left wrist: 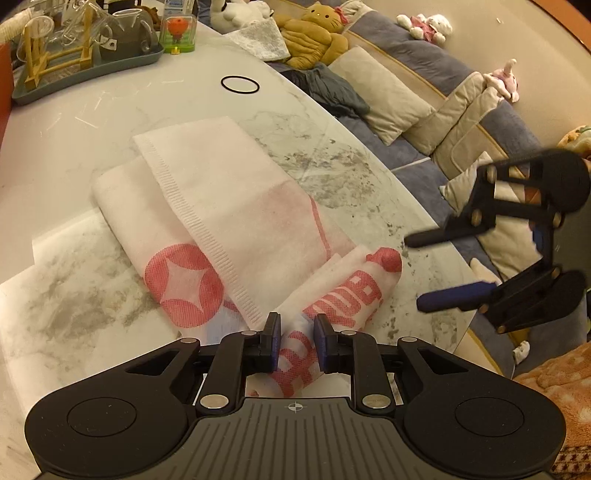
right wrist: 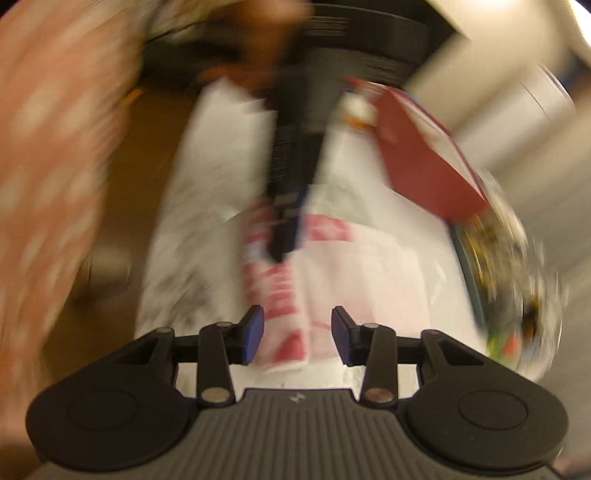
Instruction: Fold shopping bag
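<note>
The white shopping bag (left wrist: pixel 229 206) with red print lies folded in layers on the marble table (left wrist: pixel 74 288). At the bottom of the left wrist view my left gripper (left wrist: pixel 297 326) is shut on a bunched red-printed edge of the bag at its near end. My right gripper (left wrist: pixel 413 272) hangs to the right, above the table's edge, open and holding nothing. The right wrist view is blurred: the right gripper (right wrist: pixel 297 332) stands open over the bag (right wrist: pixel 369 266), its pads not pressing the fabric. The left gripper (right wrist: pixel 286 221) shows as a dark shape on the bag.
A green tray (left wrist: pixel 22 94) of glassware, a small green toy (left wrist: pixel 179 33) and a black ring (left wrist: pixel 240 85) sit at the table's far side. A sofa (left wrist: pixel 424 55) with cushions and plush toys lies beyond the table's edge. A red box (right wrist: pixel 424 158) stands near the bag.
</note>
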`<state>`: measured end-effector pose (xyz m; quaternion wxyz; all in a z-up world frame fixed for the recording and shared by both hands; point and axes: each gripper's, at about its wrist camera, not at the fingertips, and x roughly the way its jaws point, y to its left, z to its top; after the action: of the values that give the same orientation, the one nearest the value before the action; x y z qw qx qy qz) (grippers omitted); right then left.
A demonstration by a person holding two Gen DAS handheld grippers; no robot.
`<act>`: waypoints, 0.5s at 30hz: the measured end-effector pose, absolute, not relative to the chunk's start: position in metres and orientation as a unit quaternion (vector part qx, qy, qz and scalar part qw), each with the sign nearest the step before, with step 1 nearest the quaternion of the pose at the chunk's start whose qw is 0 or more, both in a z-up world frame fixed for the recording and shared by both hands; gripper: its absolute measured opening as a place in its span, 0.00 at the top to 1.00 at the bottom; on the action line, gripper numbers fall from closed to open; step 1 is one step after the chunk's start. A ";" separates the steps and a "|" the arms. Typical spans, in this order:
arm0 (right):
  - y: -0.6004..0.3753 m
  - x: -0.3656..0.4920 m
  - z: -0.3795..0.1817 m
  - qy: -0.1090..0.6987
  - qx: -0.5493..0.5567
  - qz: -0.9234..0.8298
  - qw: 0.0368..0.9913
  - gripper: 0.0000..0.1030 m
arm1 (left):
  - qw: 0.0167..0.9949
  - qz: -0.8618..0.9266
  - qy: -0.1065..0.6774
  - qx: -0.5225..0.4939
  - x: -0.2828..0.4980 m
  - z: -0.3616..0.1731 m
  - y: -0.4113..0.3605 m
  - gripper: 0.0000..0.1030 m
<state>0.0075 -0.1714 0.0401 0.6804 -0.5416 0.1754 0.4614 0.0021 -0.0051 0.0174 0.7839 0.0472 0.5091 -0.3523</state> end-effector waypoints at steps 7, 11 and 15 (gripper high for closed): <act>-0.188 -0.003 -0.017 0.031 -0.684 0.450 0.573 0.65 | 0.779 -0.354 0.517 0.034 0.005 0.016 -0.002 0.79; -0.193 0.002 -0.024 0.002 -0.694 0.461 0.553 0.81 | 0.777 -0.352 0.520 0.034 0.006 0.016 -0.002 0.79; -0.174 0.018 0.002 0.114 -0.634 0.491 0.587 0.85 | 0.779 -0.352 0.517 0.048 0.000 0.018 -0.004 0.79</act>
<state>0.0180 -0.1742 0.0020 0.5867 -0.6339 0.1140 0.4908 0.0002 -0.0043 0.0176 0.7788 0.0477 0.5172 -0.3518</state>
